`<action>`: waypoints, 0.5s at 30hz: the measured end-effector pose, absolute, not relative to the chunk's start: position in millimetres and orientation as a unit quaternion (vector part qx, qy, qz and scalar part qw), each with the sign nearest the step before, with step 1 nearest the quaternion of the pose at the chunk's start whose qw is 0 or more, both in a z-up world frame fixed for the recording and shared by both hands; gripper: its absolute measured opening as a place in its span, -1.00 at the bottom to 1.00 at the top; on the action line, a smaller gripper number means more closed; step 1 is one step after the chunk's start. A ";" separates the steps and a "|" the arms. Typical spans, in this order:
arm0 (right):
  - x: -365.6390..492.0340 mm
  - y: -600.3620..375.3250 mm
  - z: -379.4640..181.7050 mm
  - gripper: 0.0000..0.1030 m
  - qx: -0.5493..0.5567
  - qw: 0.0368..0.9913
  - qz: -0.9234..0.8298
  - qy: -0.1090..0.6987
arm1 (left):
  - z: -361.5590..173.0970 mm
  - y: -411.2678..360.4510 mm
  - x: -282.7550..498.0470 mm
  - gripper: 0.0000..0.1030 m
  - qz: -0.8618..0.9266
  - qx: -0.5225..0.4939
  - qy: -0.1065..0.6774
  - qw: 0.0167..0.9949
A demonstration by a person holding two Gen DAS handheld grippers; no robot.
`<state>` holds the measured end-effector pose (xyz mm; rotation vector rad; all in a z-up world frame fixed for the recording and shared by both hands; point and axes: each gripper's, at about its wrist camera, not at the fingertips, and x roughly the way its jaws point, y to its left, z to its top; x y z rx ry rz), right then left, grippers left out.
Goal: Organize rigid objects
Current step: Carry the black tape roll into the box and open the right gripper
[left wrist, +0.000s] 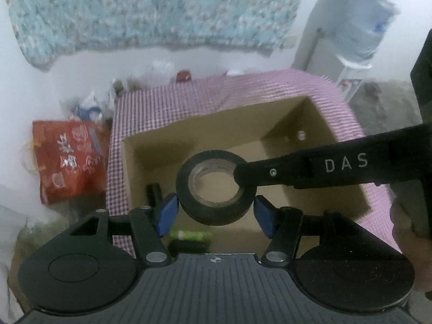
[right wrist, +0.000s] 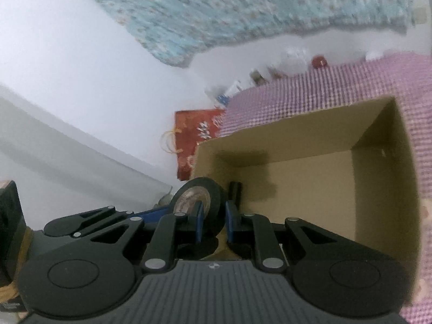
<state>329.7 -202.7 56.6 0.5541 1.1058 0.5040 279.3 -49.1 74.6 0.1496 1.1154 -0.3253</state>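
Two grippers on one tape roll (left wrist: 216, 189): right gripper (right wrist: 213, 222) pinched tight across its wall, left gripper (left wrist: 216, 210) half spread, blue pads (left wrist: 167, 214) flanking the rim, contact unclear. Directly below: cardboard box (left wrist: 283, 113), with black cylinder (left wrist: 154, 191) and green item (left wrist: 191, 234) inside. Best lowered level, released into bare floor right of those.

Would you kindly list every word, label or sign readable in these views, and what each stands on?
"DAS": white letters on the right gripper finger.
Red bag: white characters, too blurred to read.
Tape roll core: faint print, unreadable.
Water bottle label: blurred.
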 end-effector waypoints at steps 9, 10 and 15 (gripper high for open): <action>403.8 -185.9 -32.6 -0.64 0.278 0.736 0.223 0.576 | 7.9 -34.6 347.7 0.18 -0.111 0.067 0.604 0.787; 406.0 -184.2 -38.3 -0.65 0.277 0.735 0.222 0.578 | 2.3 -34.0 351.6 0.18 -0.105 0.066 0.608 0.785; 419.3 -171.8 -69.6 -0.65 0.265 0.734 0.217 0.587 | -14.2 -37.5 363.0 0.19 -0.088 0.070 0.623 0.774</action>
